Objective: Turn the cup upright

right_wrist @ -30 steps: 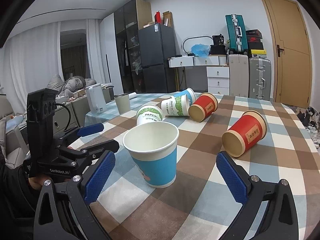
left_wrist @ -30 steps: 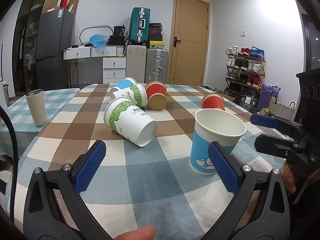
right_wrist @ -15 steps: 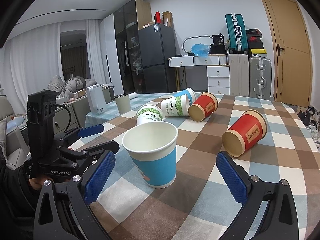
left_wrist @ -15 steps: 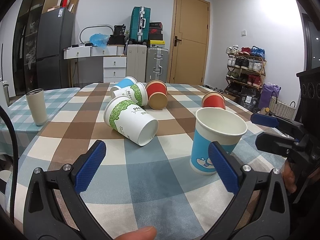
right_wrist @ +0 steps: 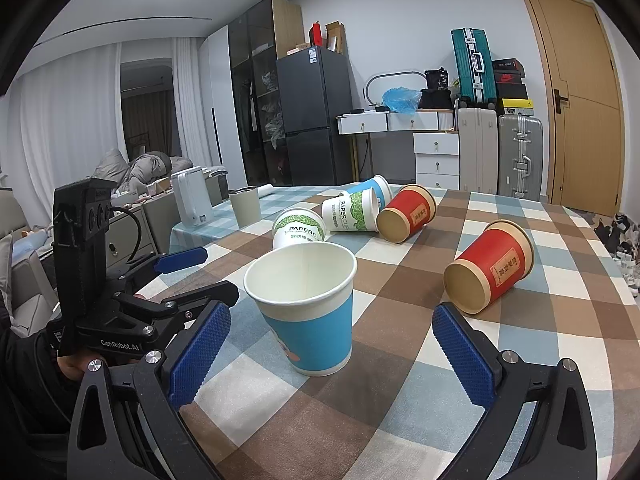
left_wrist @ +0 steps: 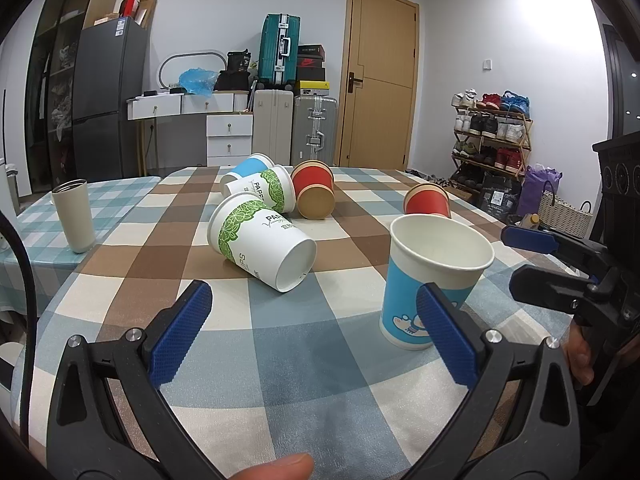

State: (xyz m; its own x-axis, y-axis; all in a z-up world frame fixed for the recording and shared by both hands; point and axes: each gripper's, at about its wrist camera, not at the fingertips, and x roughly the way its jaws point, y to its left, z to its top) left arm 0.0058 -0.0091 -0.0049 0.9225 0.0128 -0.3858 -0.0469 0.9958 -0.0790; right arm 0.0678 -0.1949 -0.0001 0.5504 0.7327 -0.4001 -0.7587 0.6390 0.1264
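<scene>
A blue paper cup (left_wrist: 432,280) stands upright on the checked table (left_wrist: 280,344); it also shows in the right wrist view (right_wrist: 308,304). Several cups lie on their sides: a green-leaf cup (left_wrist: 260,240), a second green-leaf cup (left_wrist: 264,192), a blue cup (left_wrist: 244,170) and two red cups (left_wrist: 314,190) (right_wrist: 492,268). My left gripper (left_wrist: 312,332) is open and empty, near the table's front, left of the upright cup. My right gripper (right_wrist: 332,356) is open and empty, just short of the upright cup. Each gripper shows in the other's view.
A beige tumbler (left_wrist: 74,216) stands upright on the adjoining table at the left. A white kettle (right_wrist: 192,196) stands farther off. Suitcases, drawers, a fridge and a shoe rack (left_wrist: 492,132) line the room behind the table.
Almost nothing: both views have shifted very slightly, and the cups lie as before. Both grippers stay open.
</scene>
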